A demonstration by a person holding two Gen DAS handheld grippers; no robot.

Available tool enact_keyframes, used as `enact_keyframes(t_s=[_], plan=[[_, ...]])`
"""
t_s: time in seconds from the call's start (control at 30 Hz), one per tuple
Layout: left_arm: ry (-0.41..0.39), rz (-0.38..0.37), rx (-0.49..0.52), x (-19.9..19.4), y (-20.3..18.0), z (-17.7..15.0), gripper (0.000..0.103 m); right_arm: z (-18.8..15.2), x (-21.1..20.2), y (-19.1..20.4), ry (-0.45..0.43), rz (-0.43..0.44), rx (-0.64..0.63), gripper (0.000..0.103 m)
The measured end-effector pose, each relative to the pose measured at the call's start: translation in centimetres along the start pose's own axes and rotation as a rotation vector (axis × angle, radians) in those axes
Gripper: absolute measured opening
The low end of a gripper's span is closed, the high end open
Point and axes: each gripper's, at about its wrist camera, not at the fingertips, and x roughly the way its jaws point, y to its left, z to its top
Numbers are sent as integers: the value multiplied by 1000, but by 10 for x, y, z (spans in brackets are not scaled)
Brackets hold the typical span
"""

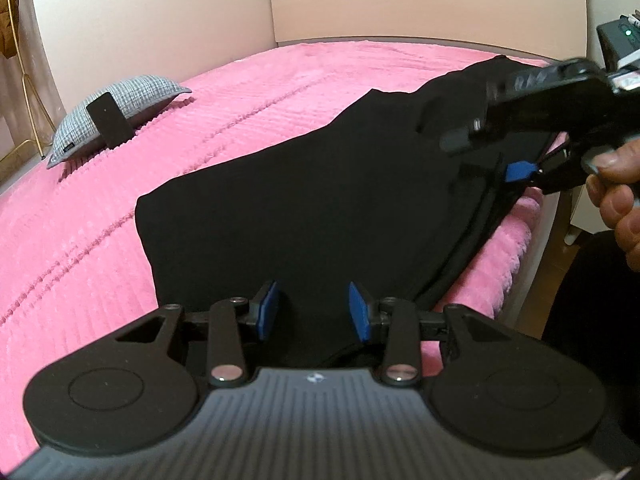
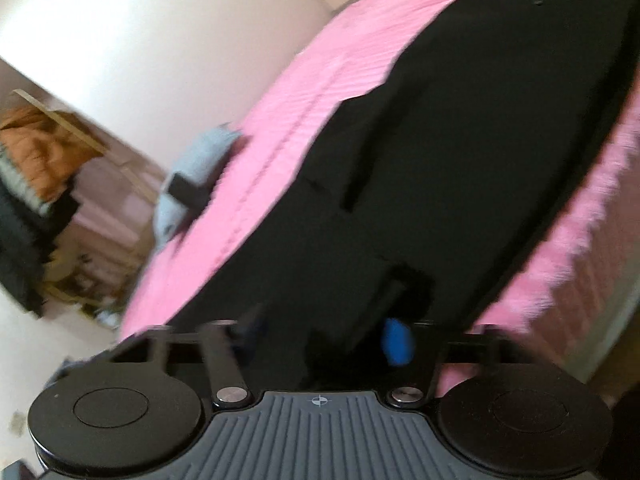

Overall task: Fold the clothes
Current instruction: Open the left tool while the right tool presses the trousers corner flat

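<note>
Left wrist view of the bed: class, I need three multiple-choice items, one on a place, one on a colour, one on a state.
1. Where does the grey woven cushion lie?
A) on the bed, left of the black garment
B) on the garment
C) on the floor

2. What colour is the ribbed plush bedspread?
A) white
B) pink
C) grey

3. How stands the left tool?
A) shut on the garment
B) out of view
C) open

Key: A, the cushion sits apart on the bedspread; B, pink throughout; C, a clear gap separates its blue pads.

Black garment (image 1: 304, 208) on pink ribbed bedspread (image 1: 160, 160); grey checked cushion (image 1: 124, 100).
</note>
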Motion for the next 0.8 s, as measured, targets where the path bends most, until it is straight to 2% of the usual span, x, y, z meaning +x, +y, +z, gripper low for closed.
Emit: enact_keyframes(t_s=[0.03,0.07,0.1,0.17,0.23,0.3,0.4,0.47,0.53,0.57,0.6,0.67,0.73,0.8], plan=[[0,1,2,0,-1,0,34,0,0,-1,-7,-24,-11,29],[0,1,5,1,-1,1,34,1,1,-4,-3,-35,-14,14],[1,0,6,1,-2,1,34,2,1,-7,1,-46,-18,11],[-18,-4,23,-1,-5,7,33,10,-6,-7,-11,-7,-37,8],[-49,-6,47,-4,-10,15,33,20,-23,3,-94,38,-106,8],[-45,-12,53,-1,-13,21,33,26,-37,2,-146,18,-159,8],[-12,-28,41,9,-13,25,33,23,-26,-32,-75,-96,-122,8],[7,-35,28,12,-9,26,33,16,-29,-43,-60,-96,-127,8],[9,-40,-3,10,1,27,33,15,-34,-42,-63,-102,-162,13],[6,-42,-23,9,8,28,33,16,-37,-40,-75,-112,-177,30],[1,-33,-42,8,17,30,33,17,-40,-38,-88,-122,-191,40],[-10,-5,-70,6,34,32,33,18,-53,-33,-140,-175,-243,51],[-12,18,-100,7,51,32,33,17,-68,-24,-193,-200,-306,52],[-16,11,-140,14,69,33,33,13,-69,-9,-191,-135,-400,52]])
